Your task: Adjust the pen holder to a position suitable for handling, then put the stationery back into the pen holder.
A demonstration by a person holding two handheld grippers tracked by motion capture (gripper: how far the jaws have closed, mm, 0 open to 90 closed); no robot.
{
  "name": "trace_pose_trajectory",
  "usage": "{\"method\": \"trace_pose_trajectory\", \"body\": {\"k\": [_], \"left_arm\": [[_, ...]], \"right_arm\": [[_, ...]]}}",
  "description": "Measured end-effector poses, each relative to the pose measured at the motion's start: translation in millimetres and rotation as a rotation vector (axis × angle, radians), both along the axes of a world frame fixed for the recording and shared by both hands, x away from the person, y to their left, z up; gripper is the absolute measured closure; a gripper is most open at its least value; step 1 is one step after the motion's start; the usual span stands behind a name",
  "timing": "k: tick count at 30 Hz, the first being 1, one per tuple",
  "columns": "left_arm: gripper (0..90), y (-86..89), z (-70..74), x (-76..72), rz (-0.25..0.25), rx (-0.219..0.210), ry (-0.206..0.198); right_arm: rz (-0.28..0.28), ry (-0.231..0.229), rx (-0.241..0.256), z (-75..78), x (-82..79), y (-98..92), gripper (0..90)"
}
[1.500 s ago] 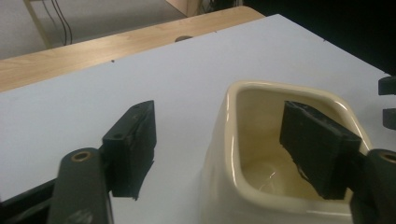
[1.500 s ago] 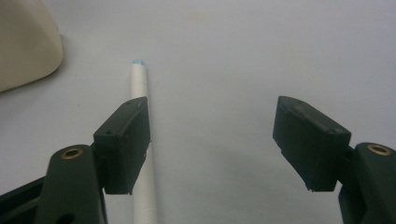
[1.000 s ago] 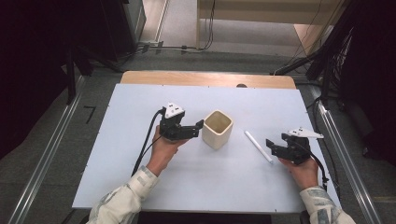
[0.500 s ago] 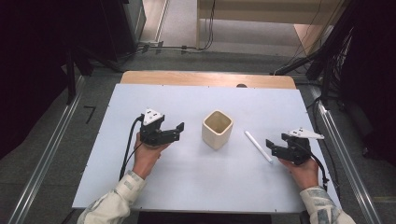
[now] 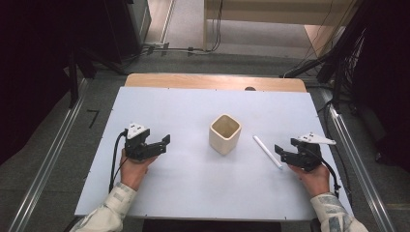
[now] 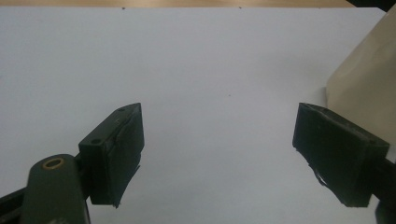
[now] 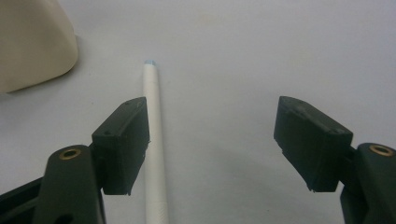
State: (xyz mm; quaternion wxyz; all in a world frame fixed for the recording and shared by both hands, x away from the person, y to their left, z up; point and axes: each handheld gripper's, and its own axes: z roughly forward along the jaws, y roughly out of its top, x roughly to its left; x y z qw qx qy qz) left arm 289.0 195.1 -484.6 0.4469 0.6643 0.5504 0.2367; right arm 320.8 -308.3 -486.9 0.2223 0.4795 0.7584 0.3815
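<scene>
A cream square cup stands upright near the middle of the white table. A thin white pen lies flat to its right. My right gripper is open right beside the pen's near end; in the right gripper view the pen runs along the inside of the left jaw, with the cup at the top left. My left gripper is open and empty, well left of the cup. In the left gripper view the cup's wall stands at the right edge.
A bare wooden strip borders the table's far edge. Metal rails run along both sides of the table, with dark equipment and cables on the floor beyond.
My left gripper has drawn back leftward, away from the cup it was next to, and now rests well apart from it. The right gripper, cup and pen have stayed put.
</scene>
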Motion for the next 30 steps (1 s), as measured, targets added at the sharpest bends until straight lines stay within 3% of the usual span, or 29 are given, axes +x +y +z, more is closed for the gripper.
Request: {"method": "trace_pose_trajectory", "body": {"k": [3,15,30], "left_arm": [[17.3,6.8,-4.4,-3.5,0.011,0.002,0.020],[15.9,20.5,-3.2,-8.8,0.061,-0.031,0.000],[15.0,25.0,-4.9,-11.2,0.084,-0.012,-0.005]], "right_arm": [[0.000,0.001,-0.001,-0.1,0.0,0.3,25.0],[0.009,0.004,0.006,-1.2,0.3,1.2,25.0],[0.040,-0.009,0.037,-4.3,4.0,6.0,25.0]]}}
